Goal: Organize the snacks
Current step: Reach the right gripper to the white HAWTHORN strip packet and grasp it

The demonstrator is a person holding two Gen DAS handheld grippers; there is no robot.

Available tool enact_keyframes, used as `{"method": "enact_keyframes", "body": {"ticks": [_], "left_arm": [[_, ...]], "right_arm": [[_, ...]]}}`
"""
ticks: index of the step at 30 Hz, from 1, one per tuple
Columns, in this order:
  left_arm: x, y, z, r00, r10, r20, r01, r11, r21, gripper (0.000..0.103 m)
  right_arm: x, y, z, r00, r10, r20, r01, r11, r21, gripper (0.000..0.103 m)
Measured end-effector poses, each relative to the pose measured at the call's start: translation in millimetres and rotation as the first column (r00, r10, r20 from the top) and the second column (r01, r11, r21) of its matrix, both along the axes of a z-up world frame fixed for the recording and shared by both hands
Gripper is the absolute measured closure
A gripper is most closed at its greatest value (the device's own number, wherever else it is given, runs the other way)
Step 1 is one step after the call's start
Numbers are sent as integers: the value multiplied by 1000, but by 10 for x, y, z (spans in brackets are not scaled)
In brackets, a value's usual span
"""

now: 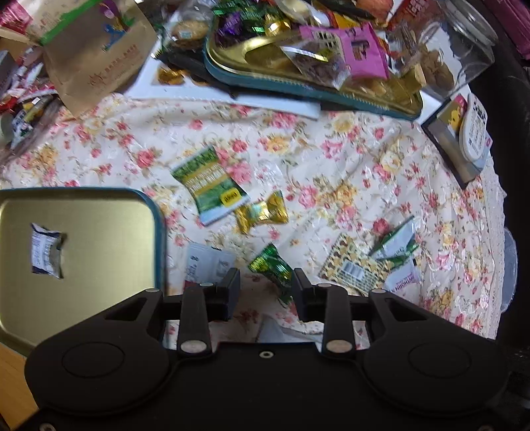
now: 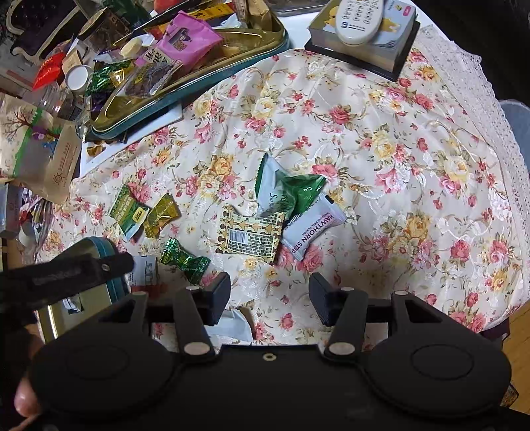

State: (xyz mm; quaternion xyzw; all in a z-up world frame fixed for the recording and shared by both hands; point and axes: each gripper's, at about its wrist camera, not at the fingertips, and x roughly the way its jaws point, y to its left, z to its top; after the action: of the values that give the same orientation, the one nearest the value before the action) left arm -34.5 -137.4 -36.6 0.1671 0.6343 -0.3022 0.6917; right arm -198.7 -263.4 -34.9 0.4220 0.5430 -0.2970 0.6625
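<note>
Both jaws apart and empty as I watch, left gripper [image 1: 265, 291], right gripper [image 2: 270, 295], green foil candy [image 1: 273, 268] crinkled, twist-ended, just right of teal tin [image 1: 159, 225], on floral cloth [image 1: 331, 149].

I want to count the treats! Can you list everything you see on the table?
Flowered tablecloth: one, cream with pink roses, covering the table.
Small teal-rimmed gold tin: one, near left, holding one white wrapper.
Large teal-rimmed gold tray: one, far side, heaped with snacks.
Green twist-wrapped candy: one, near the grippers.
Gold candy: one, centre-left.
Green-yellow packet: one, beside the gold candy.
White hawthorn strip packet: one, centre.
White remote control: one, far right.
Left gripper: black, open.
Right gripper: black, open.
</note>
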Motion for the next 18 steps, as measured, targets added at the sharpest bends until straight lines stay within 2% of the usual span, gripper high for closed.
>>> {"method": "enact_keyframes", "body": {"ticks": [4, 9, 14, 18], "left_arm": [[-115, -80, -152, 999, -15, -50, 16, 1000, 22, 61], [-342, -180, -269, 993, -108, -56, 112, 992, 61, 61], [-574, -213, -297, 971, -234, -55, 237, 968, 81, 61], [-650, -235, -365, 970, -237, -48, 241, 965, 103, 61]], "right_arm": [[-106, -83, 39, 999, -32, 12, 32, 999, 6, 47], [-274, -201, 62, 997, -74, 18, 74, 997, 12, 47], [-415, -297, 74, 994, -107, 25, 106, 994, 40, 47], [-477, -372, 93, 990, -139, 37, 137, 989, 55, 47]]}}
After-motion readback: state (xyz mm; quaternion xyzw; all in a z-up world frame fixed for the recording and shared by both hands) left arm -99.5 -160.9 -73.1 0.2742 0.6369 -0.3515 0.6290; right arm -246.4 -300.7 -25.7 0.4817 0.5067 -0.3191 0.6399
